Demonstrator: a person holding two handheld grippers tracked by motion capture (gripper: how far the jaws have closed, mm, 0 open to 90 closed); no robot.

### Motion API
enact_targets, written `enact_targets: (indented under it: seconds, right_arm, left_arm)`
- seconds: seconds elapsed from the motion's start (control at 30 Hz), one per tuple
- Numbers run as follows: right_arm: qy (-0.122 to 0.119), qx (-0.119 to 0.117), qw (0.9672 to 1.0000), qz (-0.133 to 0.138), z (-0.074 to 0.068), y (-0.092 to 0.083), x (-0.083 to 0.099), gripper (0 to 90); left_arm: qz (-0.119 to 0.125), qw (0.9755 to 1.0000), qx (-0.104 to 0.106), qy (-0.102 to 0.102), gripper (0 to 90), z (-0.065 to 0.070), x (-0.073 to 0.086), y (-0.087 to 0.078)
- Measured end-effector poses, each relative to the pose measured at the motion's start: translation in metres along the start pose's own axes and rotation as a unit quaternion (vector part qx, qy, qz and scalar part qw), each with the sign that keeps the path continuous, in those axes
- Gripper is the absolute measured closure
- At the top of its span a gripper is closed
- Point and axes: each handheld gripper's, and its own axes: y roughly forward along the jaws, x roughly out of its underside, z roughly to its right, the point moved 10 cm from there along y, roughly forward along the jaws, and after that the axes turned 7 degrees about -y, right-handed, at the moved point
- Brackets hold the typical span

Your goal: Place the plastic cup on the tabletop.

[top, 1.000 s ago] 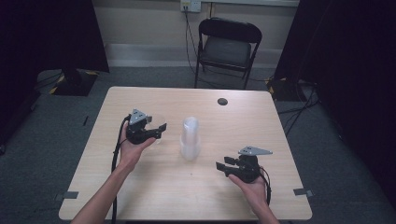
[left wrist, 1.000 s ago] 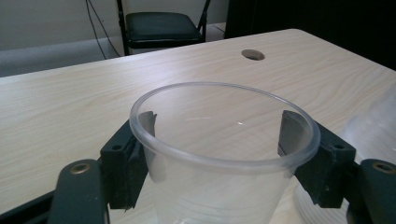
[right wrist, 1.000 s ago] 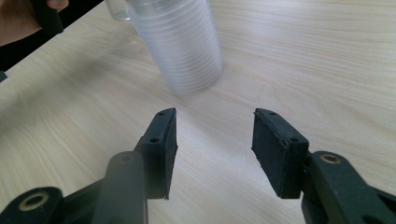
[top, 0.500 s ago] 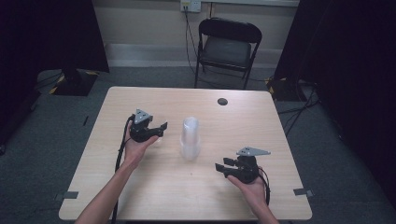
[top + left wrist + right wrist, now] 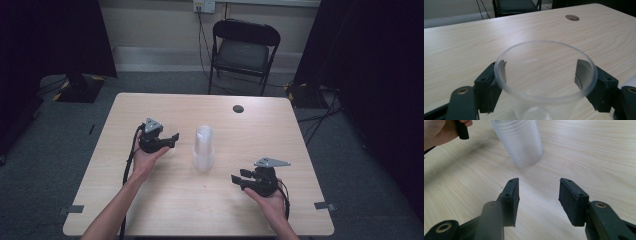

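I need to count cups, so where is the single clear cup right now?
The single clear cup stands upright between the left tool's jaws, left of the cup stack mid-table.

No text, label, brand, number or sign can be read in any of the views. The clear plastic cup (image 5: 545, 82), the stack of cups (image 5: 203, 148) and the tabletop (image 5: 170, 205) carry no readable marking.

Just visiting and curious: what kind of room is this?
Probably a lab or recording studio: one bare wooden table on grey carpet, dark curtains at both sides, and a single folding chair against a plain wall.
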Motion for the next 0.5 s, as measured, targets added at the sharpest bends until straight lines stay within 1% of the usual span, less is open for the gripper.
enact_targets:
  seconds: [0.17, 0.2, 0.23, 0.3, 0.33, 0.4, 0.47, 0.5]
  right_arm:
    - [0.000, 0.001, 1.0000, 0.002, 0.001, -0.001, -0.001, 50.7]
    - [0.000, 0.002, 1.0000, 0.002, 0.001, -0.001, -0.001, 50.7]
    - [0.001, 0.002, 1.0000, 0.002, 0.001, -0.001, -0.001, 50.7]
    - [0.000, 0.002, 1.0000, 0.002, 0.001, -0.001, -0.001, 50.8]
    - [0.001, 0.002, 1.0000, 0.002, 0.001, -0.001, -0.001, 50.8]
    - [0.001, 0.002, 1.0000, 0.002, 0.001, -0.002, -0.001, 51.3]
    - [0.001, 0.002, 1.0000, 0.002, 0.001, -0.002, -0.001, 51.5]
    - [0.002, 0.002, 1.0000, 0.002, 0.001, -0.002, -0.001, 51.5]
  left_arm:
    - [-0.007, 0.9999, 0.001, 0.007, 23.0, 0.000, 0.002, -0.002]
    - [-0.007, 1.0000, 0.001, 0.005, 23.0, 0.001, 0.002, -0.002]
    - [-0.011, 0.9999, 0.001, 0.007, 22.9, 0.000, 0.003, -0.002]
    - [-0.014, 0.9999, 0.002, 0.005, 23.0, 0.000, 0.004, -0.002]
    - [-0.019, 0.9997, 0.001, 0.012, 22.9, -0.001, 0.006, -0.002]
    - [-0.025, 0.9996, -0.001, 0.012, 22.5, -0.001, 0.007, -0.001]
    - [-0.027, 0.9995, -0.008, 0.015, 18.4, -0.002, 0.010, -0.001]
    - [-0.028, 0.9995, -0.008, 0.012, 18.3, -0.002, 0.011, -0.001]
